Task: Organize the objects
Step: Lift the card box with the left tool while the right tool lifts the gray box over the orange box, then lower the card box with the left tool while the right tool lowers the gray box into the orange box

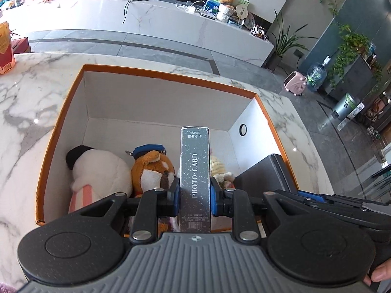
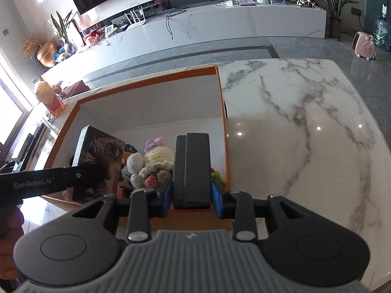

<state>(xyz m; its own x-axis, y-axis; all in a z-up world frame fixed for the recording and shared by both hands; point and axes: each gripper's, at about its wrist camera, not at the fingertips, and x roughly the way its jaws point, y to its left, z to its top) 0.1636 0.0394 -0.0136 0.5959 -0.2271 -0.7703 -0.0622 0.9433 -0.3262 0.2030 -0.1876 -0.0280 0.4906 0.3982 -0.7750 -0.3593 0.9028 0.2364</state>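
An orange-rimmed box [image 1: 171,73] with white inner walls sits on the marble table. My left gripper [image 1: 195,196] is shut on a silver "PHOTO CARD" box [image 1: 195,171], held upright over the open box. Inside lie a white plush [image 1: 97,171], an orange plush [image 1: 152,168] and a crochet toy [image 1: 218,168]. My right gripper [image 2: 191,193] is shut on a dark grey box [image 2: 193,166] at the box's right inner wall; that box also shows in the left wrist view [image 1: 266,173]. The photo card box [image 2: 97,163] and the crochet toy [image 2: 156,158] show in the right wrist view.
The marble table [image 2: 305,134] stretches right of the orange box [image 2: 146,79]. An orange carton [image 1: 6,46] stands at the table's far left. Beyond the table are grey floor, a long white cabinet [image 1: 146,19], plants and a pink heater [image 1: 295,84].
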